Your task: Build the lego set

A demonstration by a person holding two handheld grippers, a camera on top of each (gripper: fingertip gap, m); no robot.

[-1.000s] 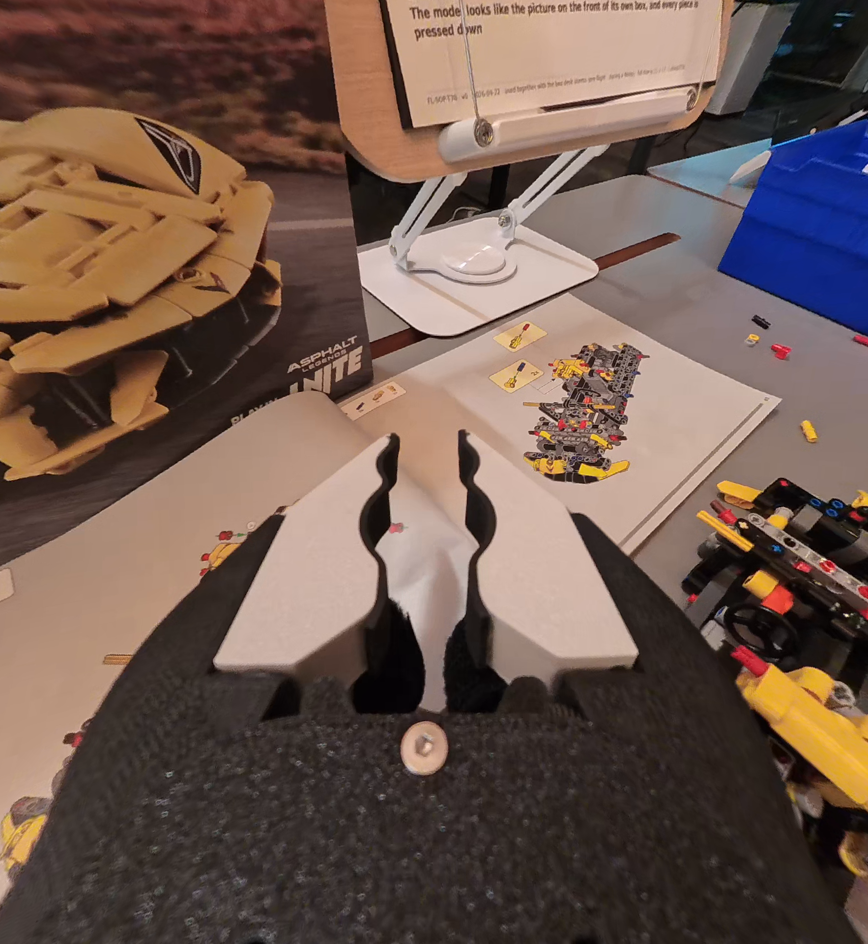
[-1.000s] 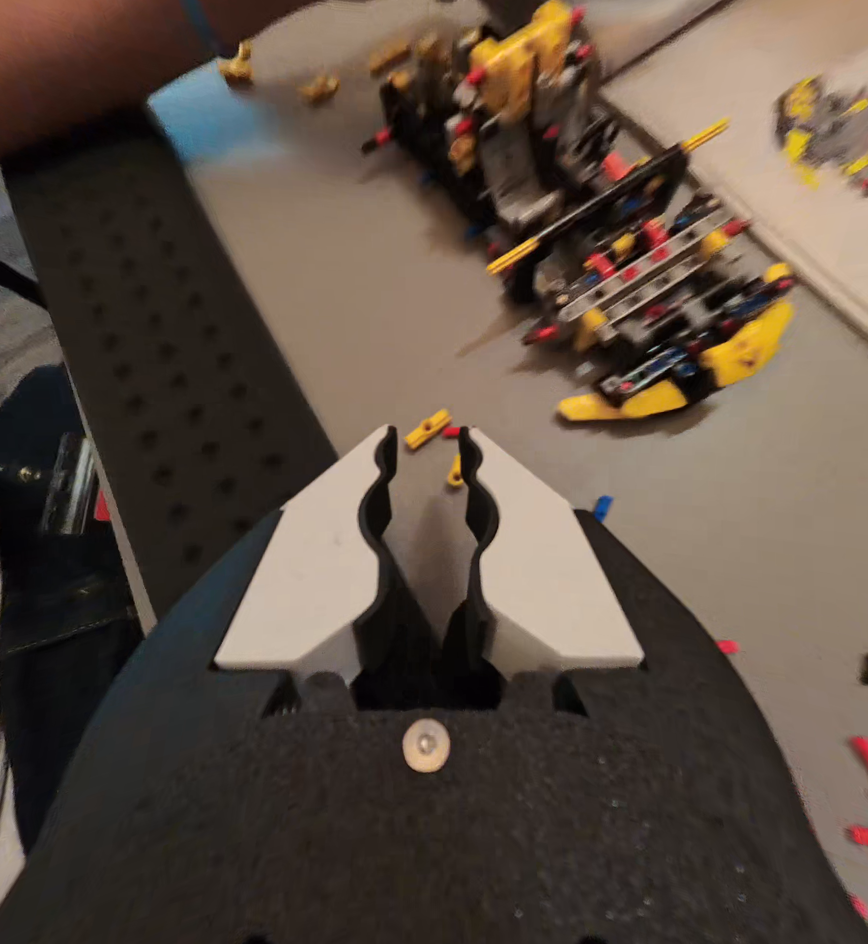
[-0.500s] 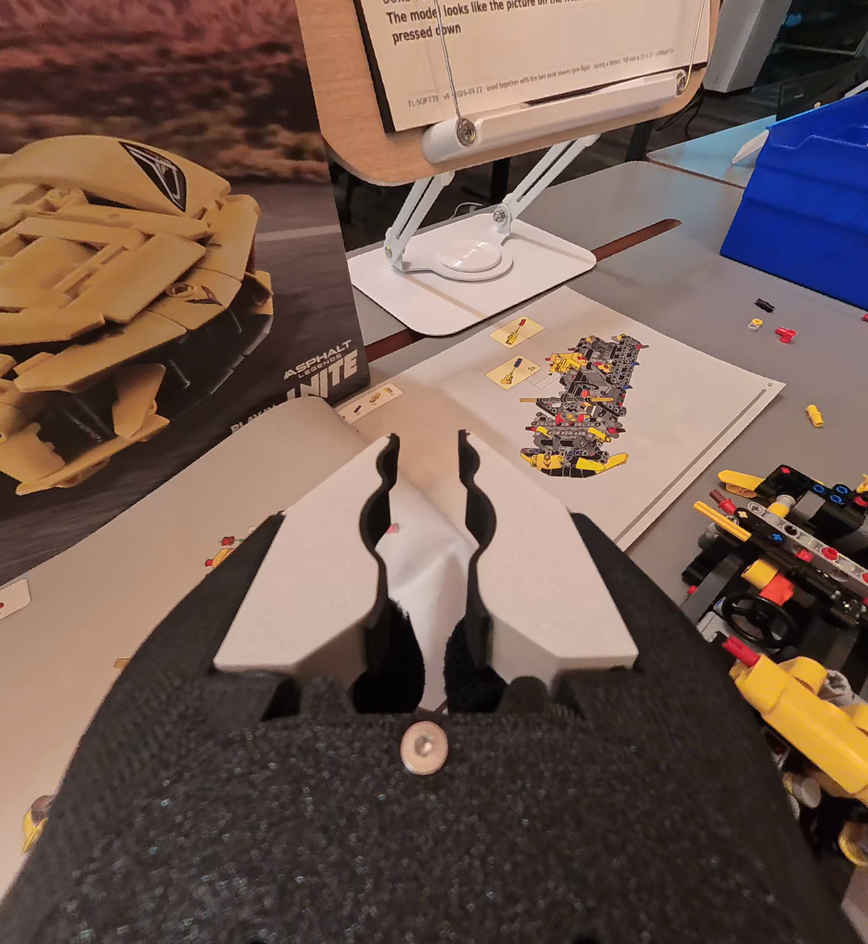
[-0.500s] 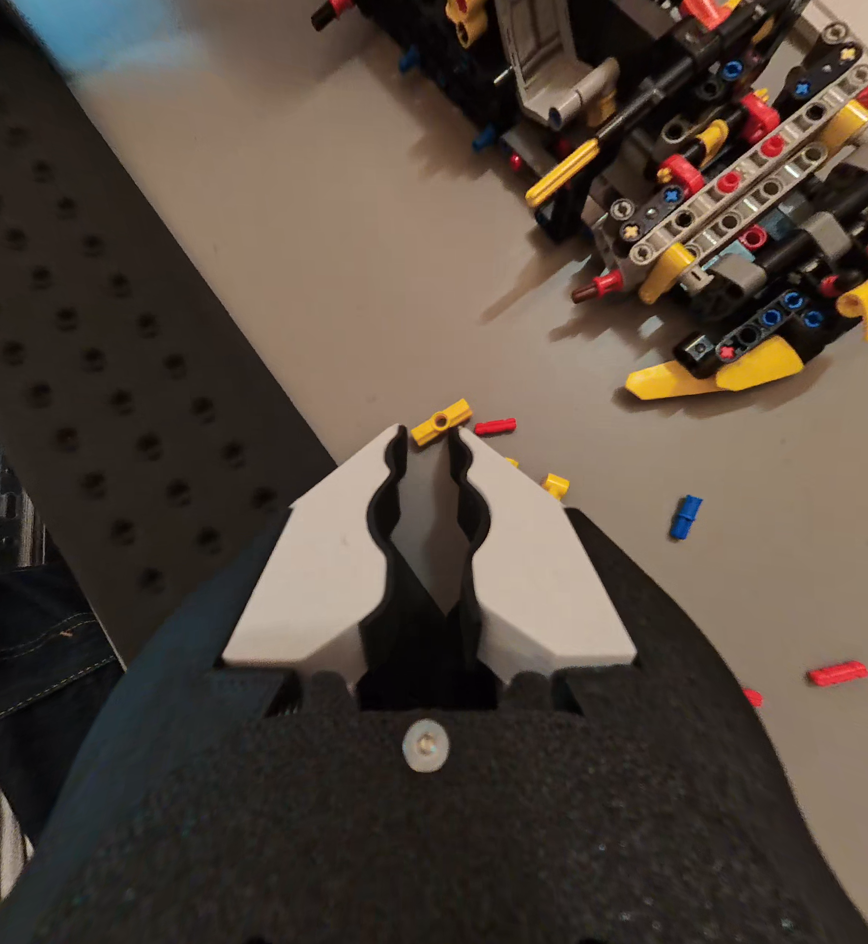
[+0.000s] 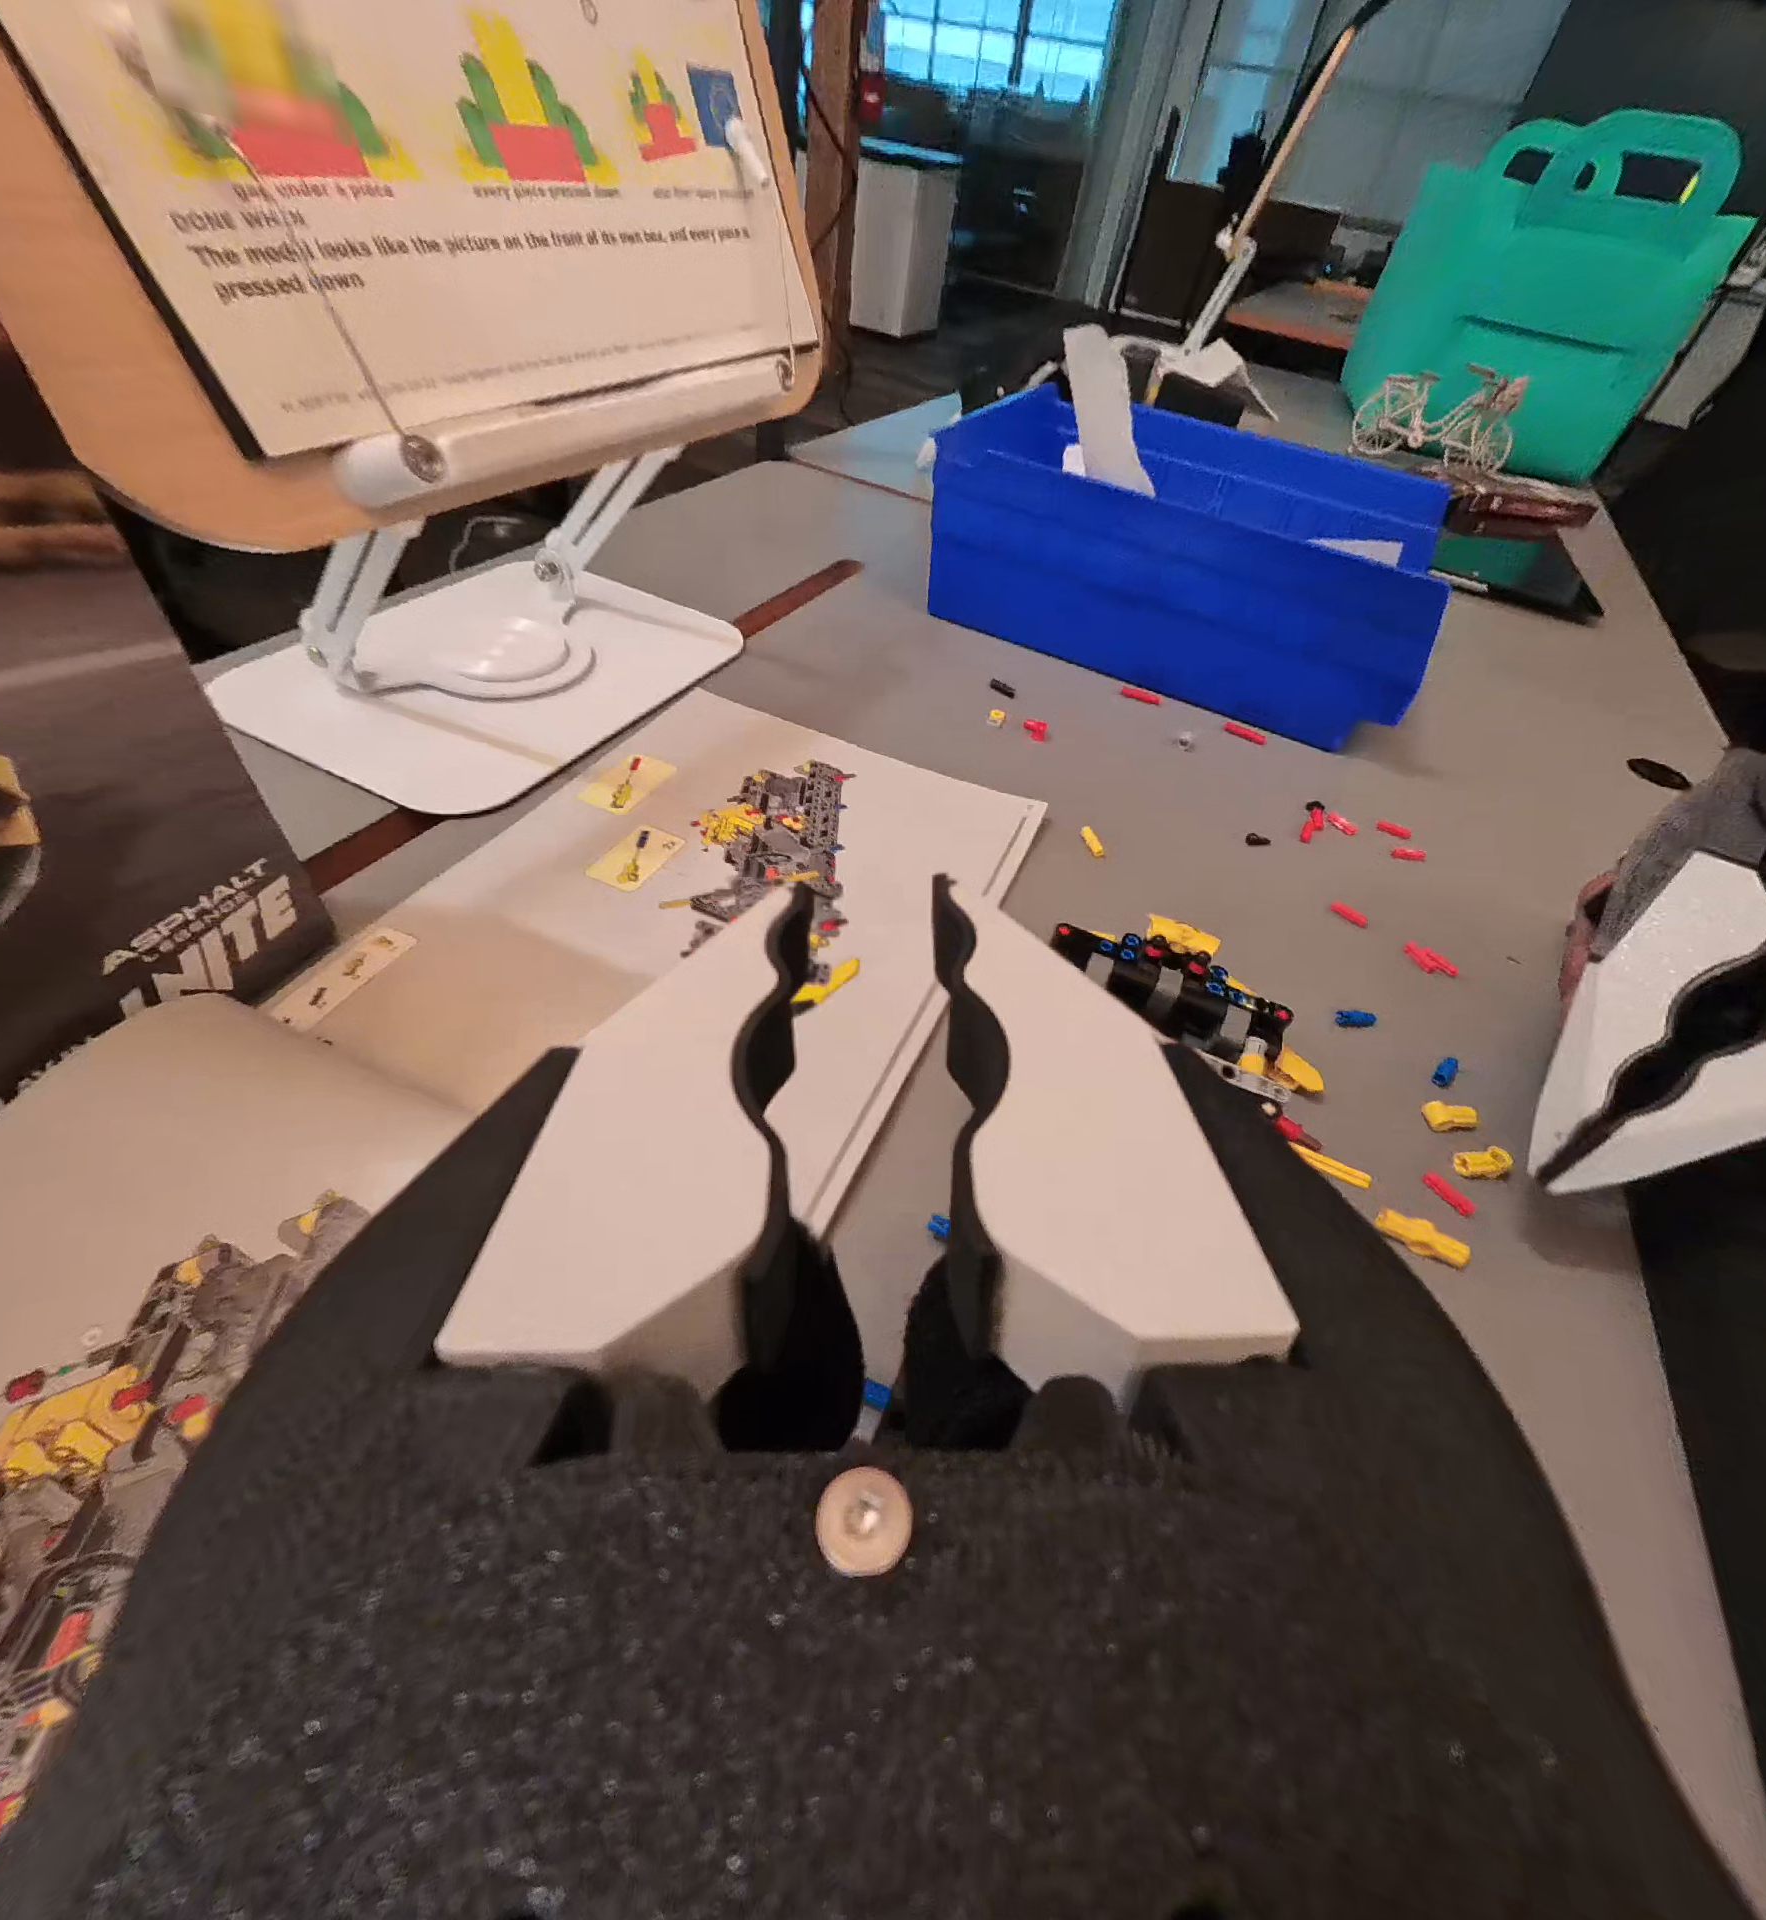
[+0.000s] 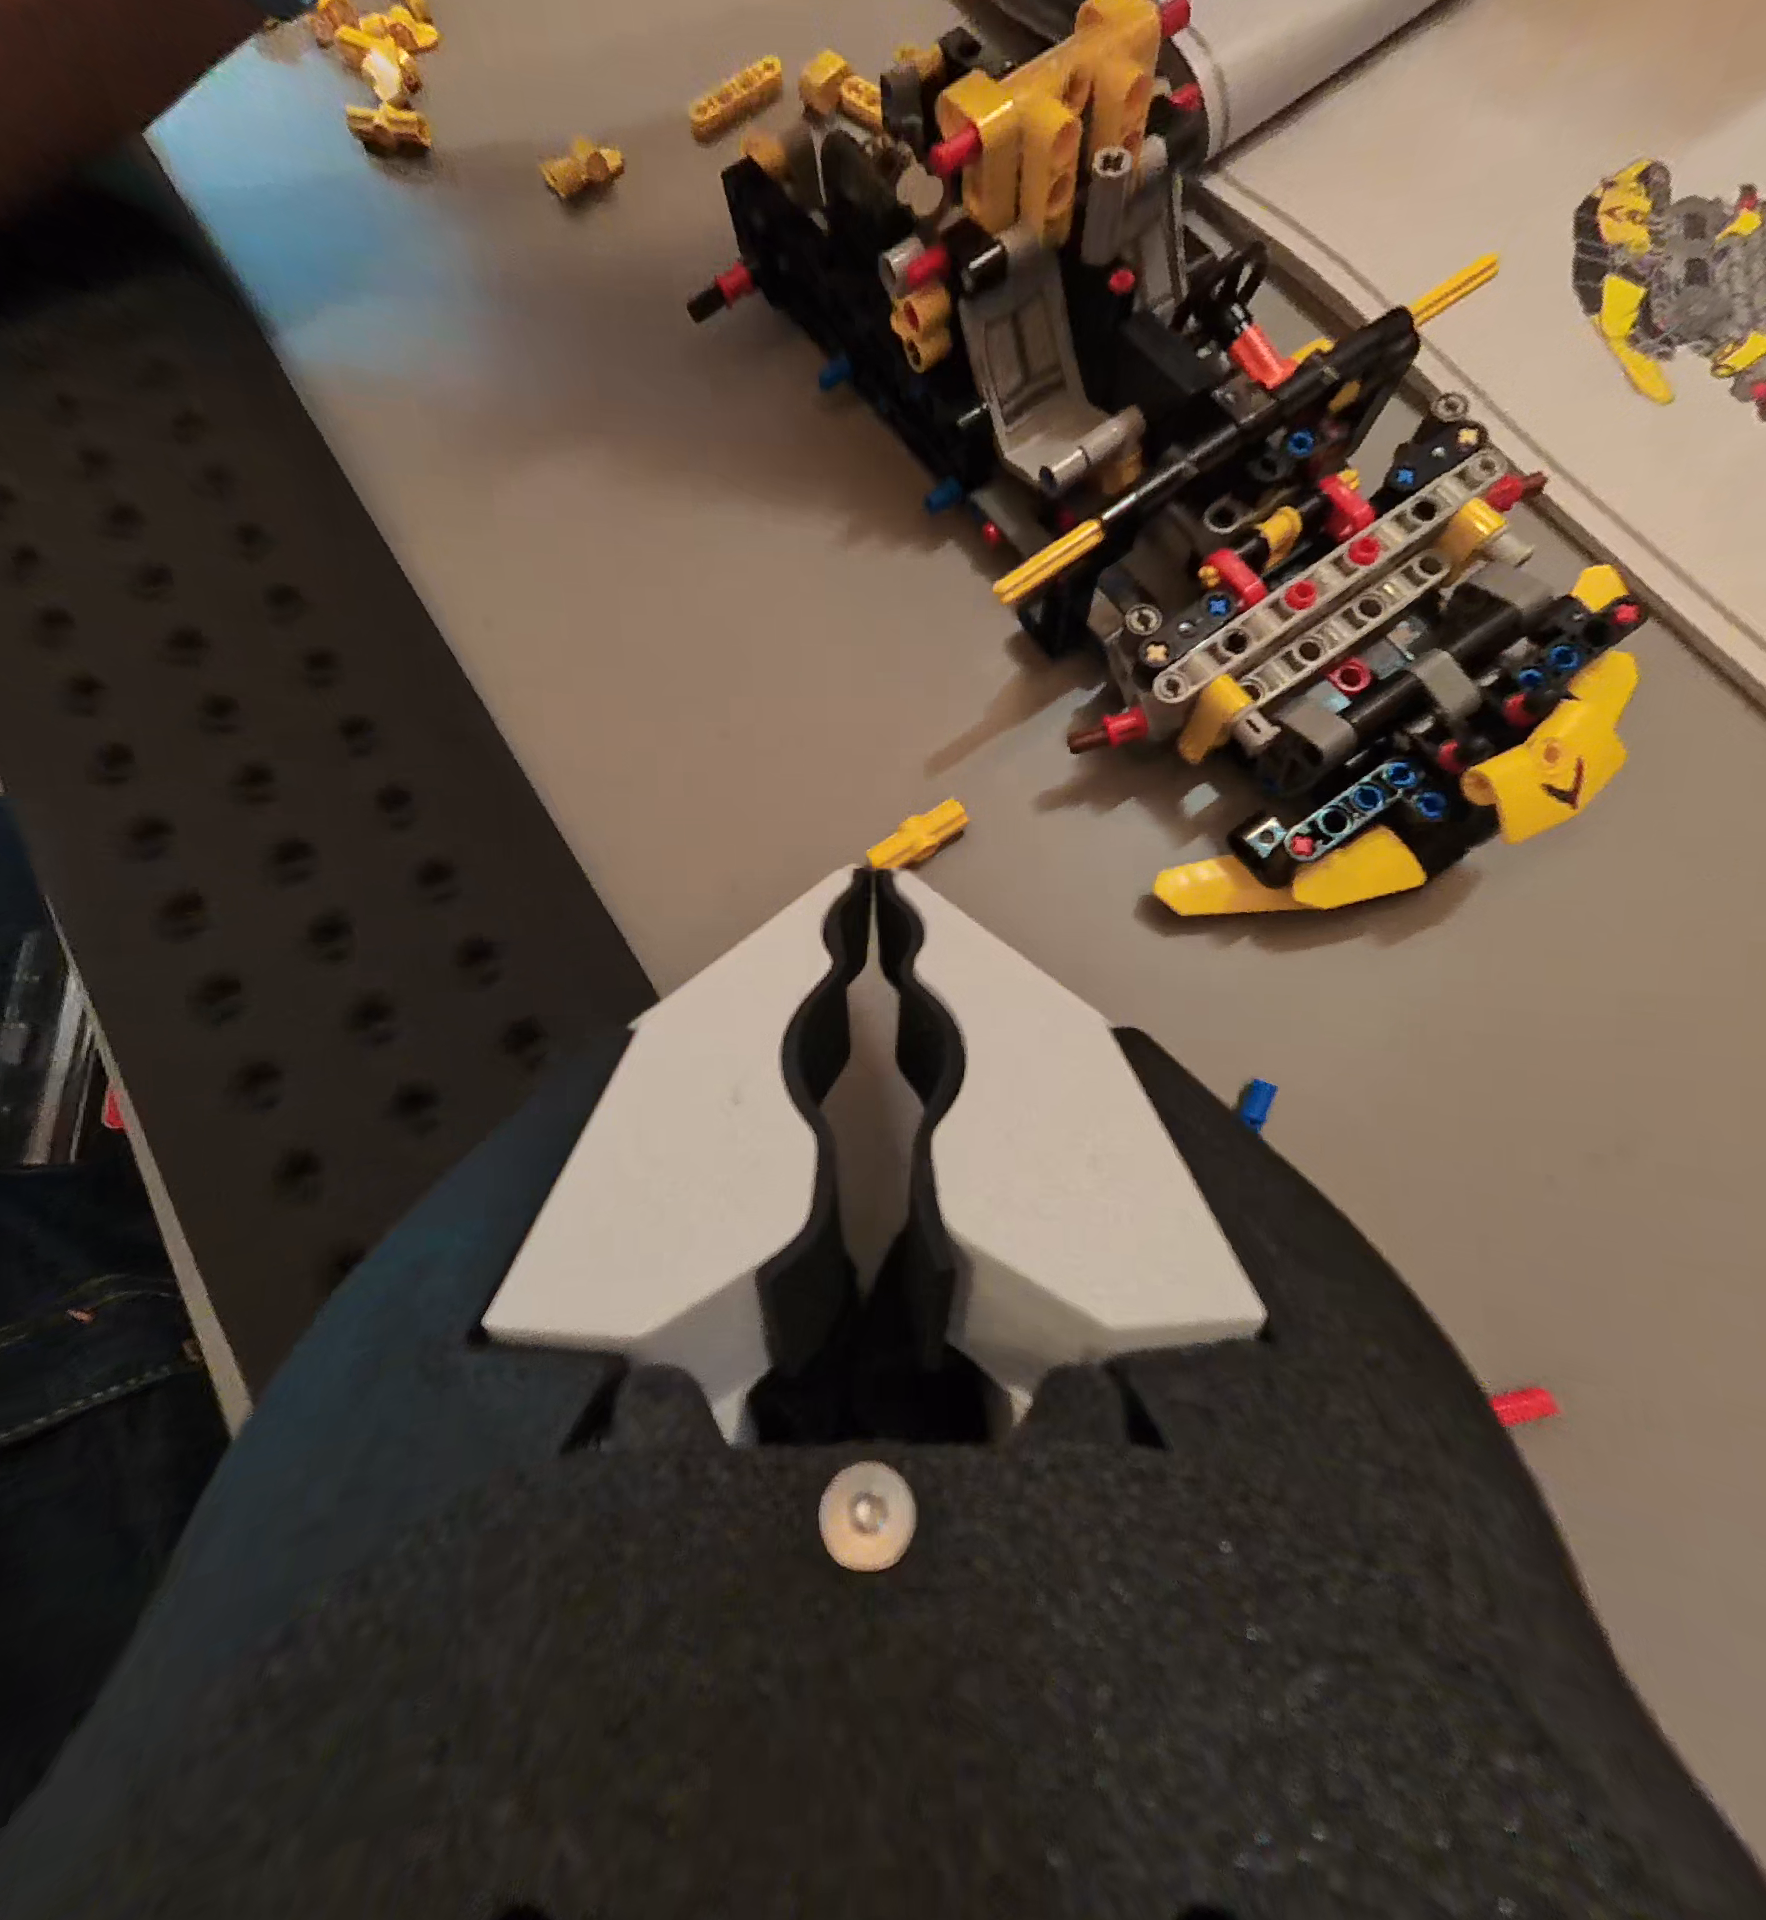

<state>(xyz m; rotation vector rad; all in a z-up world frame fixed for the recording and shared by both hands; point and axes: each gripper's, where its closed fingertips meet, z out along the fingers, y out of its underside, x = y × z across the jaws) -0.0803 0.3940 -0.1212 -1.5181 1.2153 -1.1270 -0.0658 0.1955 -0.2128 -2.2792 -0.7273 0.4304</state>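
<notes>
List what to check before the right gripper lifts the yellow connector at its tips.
1. Right gripper shut, tips meeting: ok.
2. Yellow connector actually pinched, not merely lying against the tips: cannot tell.
3. Left gripper open and empty, free to steady the model: ok.
4. Partly built model resting on the table, apart from the connector: ok.
5. Instruction booklet lying open beside the model: ok.

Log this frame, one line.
left gripper: open, empty | right gripper: shut at small yellow connector piece | half-built black-and-yellow car chassis: untouched
</notes>
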